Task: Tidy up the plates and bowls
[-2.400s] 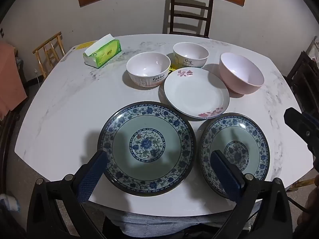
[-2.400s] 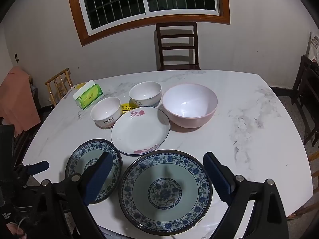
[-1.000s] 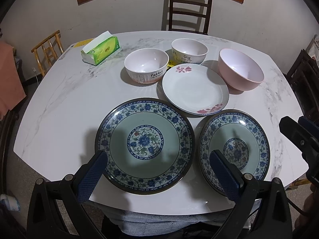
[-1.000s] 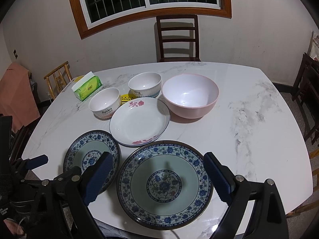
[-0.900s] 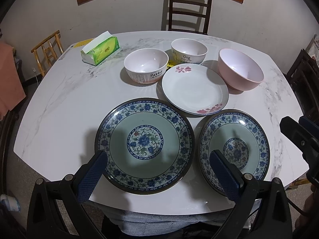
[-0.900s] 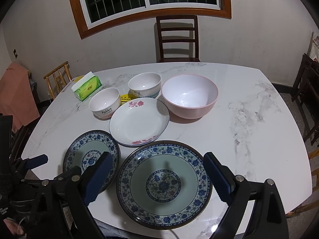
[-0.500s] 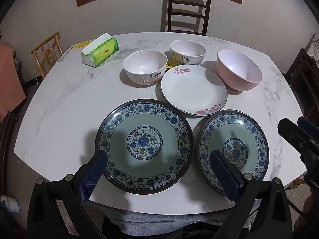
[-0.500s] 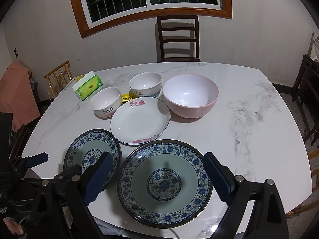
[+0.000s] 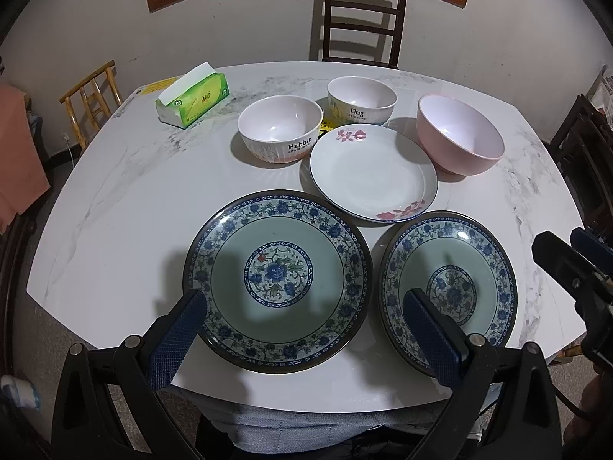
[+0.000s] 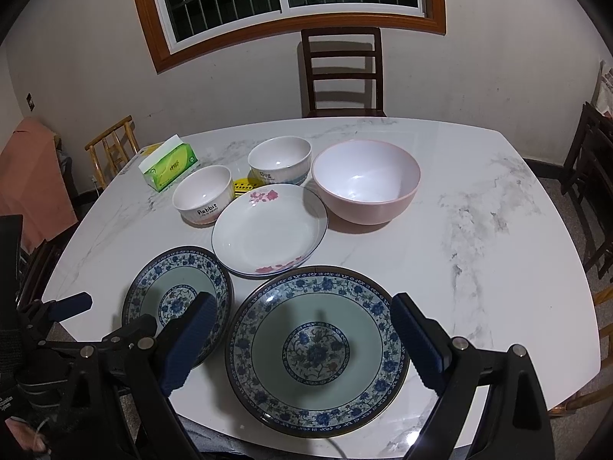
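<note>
Almost nothing changed since earlier: left gripper [image 9: 306,326] and right gripper [image 10: 302,341] still hover open, empty, over blue plates [image 9: 277,280]; stacking not started.

I am seeing both tools hanging wide open above the near tabletop [image 10: 498,237] edge. Ahead of my left tool [image 9: 304,329] the large blue plate [image 9: 277,280] is filling the gap between its fingers, with the smaller blue plate [image 9: 446,291] just beside it rightward. Beyond them the white flowered plate [image 9: 373,172], the Rabbit bowl [image 9: 279,128], the Dog bowl [image 9: 362,101] and the pink bowl [image 9: 459,140] are crowding the middle. To the right of my right tool [image 10: 302,341] bare marble is lying open; far left of my left tool only the tissue box [image 9: 193,99] is standing.
</note>
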The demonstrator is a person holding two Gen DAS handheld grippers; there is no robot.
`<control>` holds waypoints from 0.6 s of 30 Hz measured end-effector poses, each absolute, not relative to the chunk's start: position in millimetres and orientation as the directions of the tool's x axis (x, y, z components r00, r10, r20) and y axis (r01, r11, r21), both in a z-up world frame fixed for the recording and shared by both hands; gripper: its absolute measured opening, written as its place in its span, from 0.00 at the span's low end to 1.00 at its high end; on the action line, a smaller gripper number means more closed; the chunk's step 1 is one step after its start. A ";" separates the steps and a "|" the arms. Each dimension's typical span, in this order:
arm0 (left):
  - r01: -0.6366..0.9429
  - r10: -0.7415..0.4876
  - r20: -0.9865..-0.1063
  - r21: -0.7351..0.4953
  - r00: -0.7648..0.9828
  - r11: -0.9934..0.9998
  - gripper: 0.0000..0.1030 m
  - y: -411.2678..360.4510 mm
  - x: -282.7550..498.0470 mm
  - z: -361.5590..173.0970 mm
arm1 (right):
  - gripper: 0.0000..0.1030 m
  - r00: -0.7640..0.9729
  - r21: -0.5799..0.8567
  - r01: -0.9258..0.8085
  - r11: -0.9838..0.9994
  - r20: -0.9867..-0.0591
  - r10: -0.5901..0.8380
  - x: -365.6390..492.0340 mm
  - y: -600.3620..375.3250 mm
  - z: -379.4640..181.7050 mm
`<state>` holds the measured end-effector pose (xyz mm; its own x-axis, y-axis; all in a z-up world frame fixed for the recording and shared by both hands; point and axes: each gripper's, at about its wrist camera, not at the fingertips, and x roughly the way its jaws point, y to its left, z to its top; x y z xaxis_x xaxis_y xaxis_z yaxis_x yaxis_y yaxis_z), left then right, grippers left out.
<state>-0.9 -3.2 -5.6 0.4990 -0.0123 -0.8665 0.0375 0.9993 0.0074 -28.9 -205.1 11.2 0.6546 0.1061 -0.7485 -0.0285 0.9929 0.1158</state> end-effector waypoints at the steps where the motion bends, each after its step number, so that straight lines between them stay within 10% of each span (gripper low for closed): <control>1: 0.037 -0.012 -0.867 0.007 0.499 0.999 0.98 -2.8 -1.3 -5.4 | 0.91 0.654 0.116 -0.028 0.993 -0.749 0.106 -29.1 -204.9 10.8; 18: 0.033 -0.010 -0.867 0.007 0.497 0.999 0.98 -2.4 -1.7 -5.2 | 0.91 0.643 0.123 -0.033 0.992 -0.757 0.115 -26.2 -202.7 8.6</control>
